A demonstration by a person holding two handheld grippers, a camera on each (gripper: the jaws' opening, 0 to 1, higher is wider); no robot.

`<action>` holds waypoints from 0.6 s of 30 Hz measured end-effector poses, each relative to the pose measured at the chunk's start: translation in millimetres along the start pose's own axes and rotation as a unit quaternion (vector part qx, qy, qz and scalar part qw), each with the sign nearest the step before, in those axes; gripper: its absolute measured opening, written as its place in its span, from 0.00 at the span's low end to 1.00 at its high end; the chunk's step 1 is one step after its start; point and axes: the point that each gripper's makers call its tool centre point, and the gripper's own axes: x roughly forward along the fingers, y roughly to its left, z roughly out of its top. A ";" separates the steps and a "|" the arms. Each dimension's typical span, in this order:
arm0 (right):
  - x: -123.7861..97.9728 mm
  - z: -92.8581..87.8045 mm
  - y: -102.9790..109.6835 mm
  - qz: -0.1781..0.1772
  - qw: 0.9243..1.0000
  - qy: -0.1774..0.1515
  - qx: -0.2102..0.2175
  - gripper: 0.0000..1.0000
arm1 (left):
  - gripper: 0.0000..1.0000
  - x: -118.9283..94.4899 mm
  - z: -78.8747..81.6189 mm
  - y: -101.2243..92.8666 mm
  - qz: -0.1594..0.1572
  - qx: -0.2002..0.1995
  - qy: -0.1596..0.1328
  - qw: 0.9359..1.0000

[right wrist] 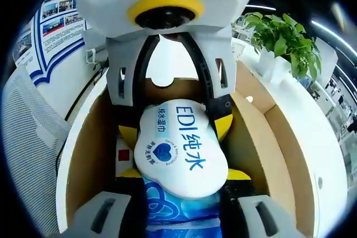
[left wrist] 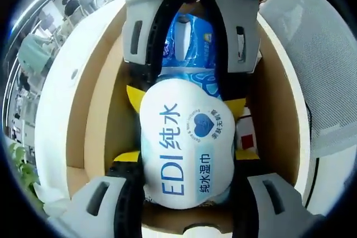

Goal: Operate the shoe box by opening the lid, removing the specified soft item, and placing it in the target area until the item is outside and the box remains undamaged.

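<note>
A potted green plant is seen at upper right of the right gripper view, w/ wall posters at upper left. A grey mesh panel is seen at that view's left edge. In the left gripper view, blurred room background w/ people is seen at upper left; details can't be told.

The shoe box is open, its brown cardboard walls and white rim curving round both views. Inside the box, a small white card w/ a red square is seen at centre-right, just beside the pack.

The wet-wipes pack lies inside the box, mid-frame. It's soft and puffy, blue film w/ a white label printed "EDI" plus Chinese text and a blue heart.

The left gripper is clenched on the pack's end at the bottom of its view. The right gripper is likewise clamped on the opposite end, entering the left gripper view from the top.
</note>
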 end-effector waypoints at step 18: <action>-15.8 20.4 4.2 -0.005 1.000 -0.015 -0.010 0.45 | 0.61 -24.0 4.4 -2.1 0.006 0.004 0.006 1.000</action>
